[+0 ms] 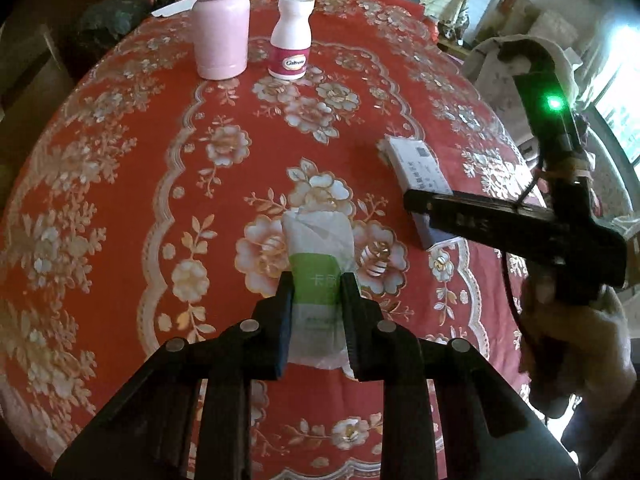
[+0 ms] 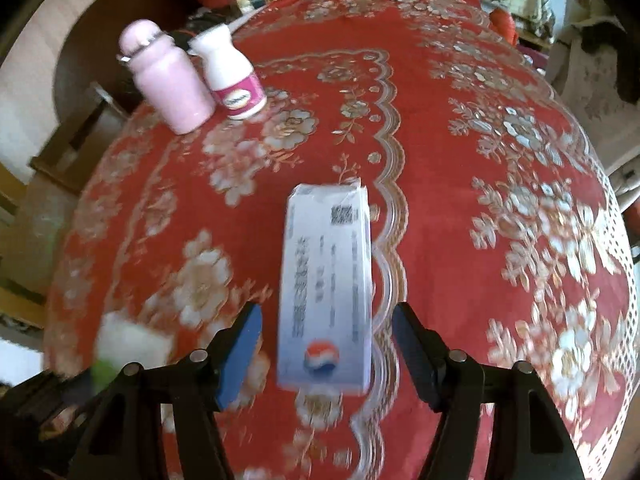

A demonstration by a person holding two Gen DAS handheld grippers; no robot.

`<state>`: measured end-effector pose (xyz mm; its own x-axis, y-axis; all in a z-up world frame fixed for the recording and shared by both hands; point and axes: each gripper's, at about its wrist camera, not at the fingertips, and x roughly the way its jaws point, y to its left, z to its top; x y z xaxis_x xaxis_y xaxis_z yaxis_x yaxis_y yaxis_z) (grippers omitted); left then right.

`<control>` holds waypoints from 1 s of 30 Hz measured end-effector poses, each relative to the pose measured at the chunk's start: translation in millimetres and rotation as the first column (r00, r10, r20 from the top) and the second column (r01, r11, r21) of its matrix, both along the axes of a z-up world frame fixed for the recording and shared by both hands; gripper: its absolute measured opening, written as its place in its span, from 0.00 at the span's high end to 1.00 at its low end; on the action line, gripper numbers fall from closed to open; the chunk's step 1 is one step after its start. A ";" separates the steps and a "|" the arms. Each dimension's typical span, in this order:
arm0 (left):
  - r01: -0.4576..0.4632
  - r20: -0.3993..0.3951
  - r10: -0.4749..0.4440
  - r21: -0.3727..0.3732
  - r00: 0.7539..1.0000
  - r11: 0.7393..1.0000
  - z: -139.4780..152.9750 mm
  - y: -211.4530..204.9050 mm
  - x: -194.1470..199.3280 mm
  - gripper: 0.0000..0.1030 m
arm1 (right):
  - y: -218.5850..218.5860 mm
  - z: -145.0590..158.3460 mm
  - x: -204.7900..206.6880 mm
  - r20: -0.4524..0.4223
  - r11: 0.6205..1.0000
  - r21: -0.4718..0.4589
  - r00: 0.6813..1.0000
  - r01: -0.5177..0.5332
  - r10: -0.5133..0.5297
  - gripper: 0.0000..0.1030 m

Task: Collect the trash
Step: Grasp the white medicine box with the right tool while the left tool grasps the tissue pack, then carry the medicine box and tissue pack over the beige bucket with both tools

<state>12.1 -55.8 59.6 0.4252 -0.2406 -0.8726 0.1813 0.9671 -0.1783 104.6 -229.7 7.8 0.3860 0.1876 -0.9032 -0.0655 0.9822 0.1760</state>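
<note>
A crumpled white and green packet (image 1: pixel 320 236) hangs just above the red floral tablecloth (image 1: pixel 120 168), and my left gripper (image 1: pixel 318 280) is shut on its lower half. In the right wrist view a white printed box (image 2: pixel 326 264) with a red and blue emblem lies flat on the cloth. My right gripper (image 2: pixel 327 312) straddles its near end, open, with a gap showing on both sides. From the left wrist view that same box (image 1: pixel 416 160) lies to the right, partly covered by the right gripper (image 1: pixel 420 208). The packet shows as a blur (image 2: pixel 128 344) at lower left.
A pink flask (image 1: pixel 222 28) and a white pill bottle (image 1: pixel 290 40) with a pink label stand together at the far left of the table. A person's hand (image 1: pixel 572 344) holds the right gripper's handle. Jars and clutter sit beyond the far table edge.
</note>
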 end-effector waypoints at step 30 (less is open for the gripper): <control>0.190 0.088 -0.194 0.053 0.977 0.980 31.8 -164.3 -55.1 0.80 | -141.8 60.8 -161.0 0.120 0.979 0.051 0.972 0.199 -0.204 0.54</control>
